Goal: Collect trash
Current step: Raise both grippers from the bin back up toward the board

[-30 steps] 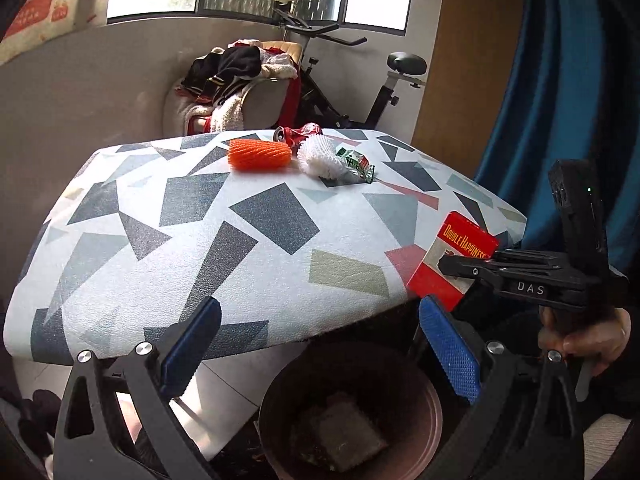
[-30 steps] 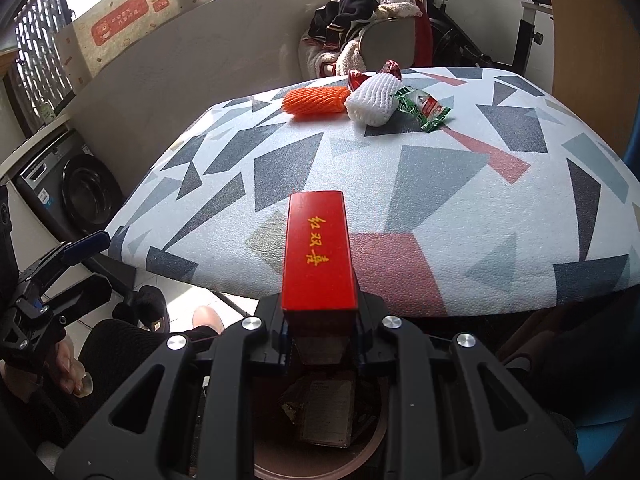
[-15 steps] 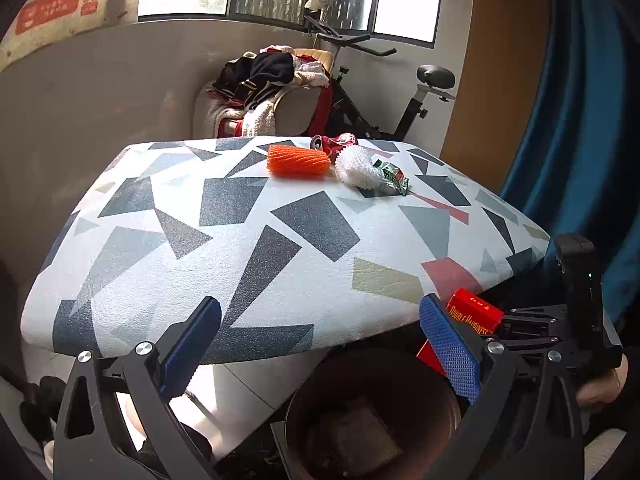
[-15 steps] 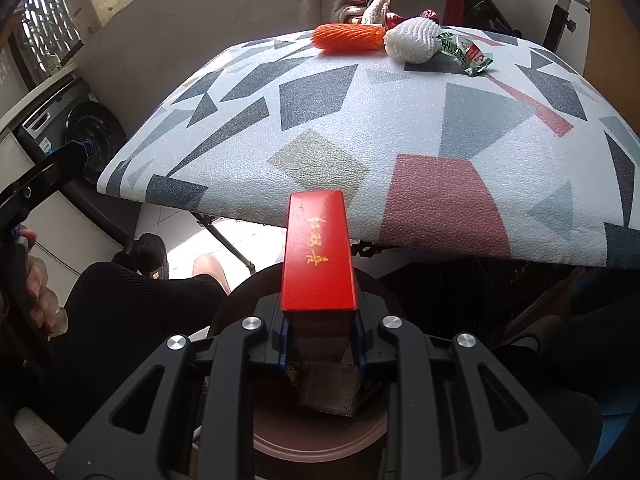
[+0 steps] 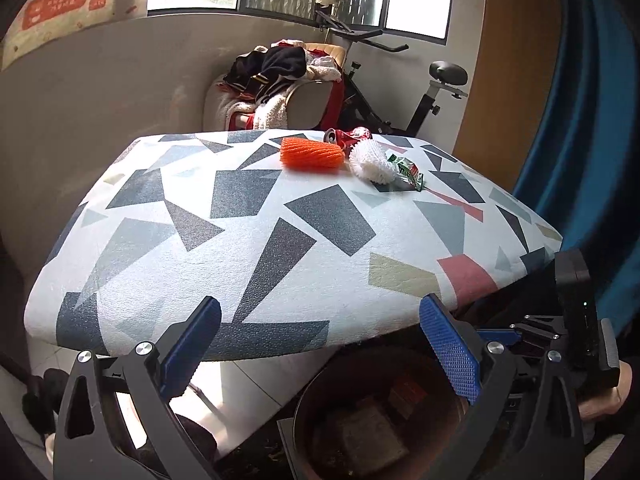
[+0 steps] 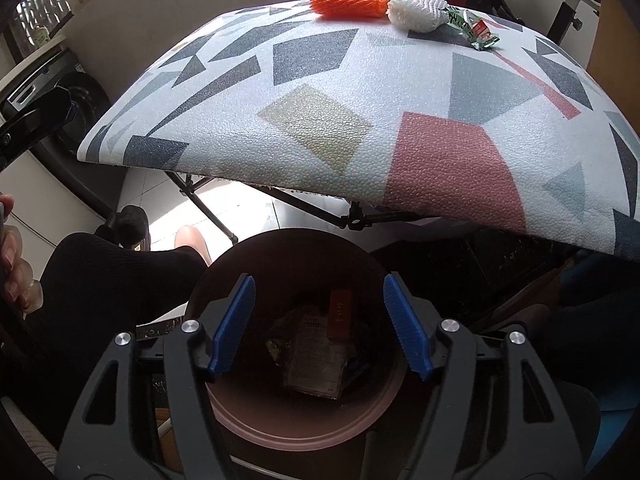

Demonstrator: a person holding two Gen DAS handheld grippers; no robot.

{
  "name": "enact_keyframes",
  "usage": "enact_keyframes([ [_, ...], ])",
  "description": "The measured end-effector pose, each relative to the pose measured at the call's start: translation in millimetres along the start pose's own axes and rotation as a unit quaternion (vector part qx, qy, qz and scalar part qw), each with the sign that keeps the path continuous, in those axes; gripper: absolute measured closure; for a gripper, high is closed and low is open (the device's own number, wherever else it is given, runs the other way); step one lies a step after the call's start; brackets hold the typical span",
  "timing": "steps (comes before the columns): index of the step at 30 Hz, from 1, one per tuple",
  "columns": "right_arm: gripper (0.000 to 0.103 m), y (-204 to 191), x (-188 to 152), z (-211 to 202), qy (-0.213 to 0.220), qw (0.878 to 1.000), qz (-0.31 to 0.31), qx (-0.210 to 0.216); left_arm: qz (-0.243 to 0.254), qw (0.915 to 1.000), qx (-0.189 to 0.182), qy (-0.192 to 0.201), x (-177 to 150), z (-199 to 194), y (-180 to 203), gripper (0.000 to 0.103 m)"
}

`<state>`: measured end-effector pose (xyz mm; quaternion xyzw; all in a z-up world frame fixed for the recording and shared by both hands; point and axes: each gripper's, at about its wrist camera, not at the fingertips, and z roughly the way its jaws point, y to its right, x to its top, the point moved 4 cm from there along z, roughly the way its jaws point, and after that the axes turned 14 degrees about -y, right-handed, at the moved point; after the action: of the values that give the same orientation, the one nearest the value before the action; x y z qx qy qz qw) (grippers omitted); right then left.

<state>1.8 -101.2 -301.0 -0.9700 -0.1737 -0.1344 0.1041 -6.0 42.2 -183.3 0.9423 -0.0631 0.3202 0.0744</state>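
Note:
My right gripper [image 6: 320, 322] is open and empty, right above the round brown trash bin [image 6: 224, 408] under the table's front edge. The red cigarette box [image 6: 340, 314] lies inside the bin on other trash. My left gripper [image 5: 318, 350] is open and empty at the table's front edge, left of the bin [image 5: 308, 412]. On the table's far side lie an orange foam net [image 5: 312, 153], a white foam net [image 5: 370, 164], a crushed red can [image 5: 352, 136] and a green wrapper [image 5: 408, 170]. They also show in the right wrist view: the orange net [image 6: 348, 3], the white net [image 6: 416, 10] and the wrapper [image 6: 472, 28].
The table [image 5: 280, 240] has a patterned foam cover and folding legs [image 6: 208, 212]. A chair piled with clothes [image 5: 280, 80] and an exercise bike [image 5: 400, 92] stand behind it. A blue curtain [image 5: 592, 140] hangs at the right. A person's knee [image 6: 100, 276] is left of the bin.
My right gripper moved down over the bin, opened and let go of the red box, which now lies in the bin. My left gripper stayed open by the table's edge.

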Motion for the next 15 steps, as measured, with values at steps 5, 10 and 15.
enact_keyframes([
  [5,0.007,-2.2,3.9,-5.4,0.015,0.999,-0.013,-0.027,0.01,0.9999,-0.003,0.005,3.4,-1.1,0.1,0.006],
  [10,0.006,3.8,16.2,-20.3,0.041,0.998,-0.019,-0.033,0.036,0.9992,0.012,0.015,9.8,-3.3,4.5,0.006],
  [15,0.006,18.8,35.8,-39.2,0.065,0.998,-0.007,-0.016,0.055,0.9976,0.034,0.023,20.5,-2.9,6.2,0.006],
])
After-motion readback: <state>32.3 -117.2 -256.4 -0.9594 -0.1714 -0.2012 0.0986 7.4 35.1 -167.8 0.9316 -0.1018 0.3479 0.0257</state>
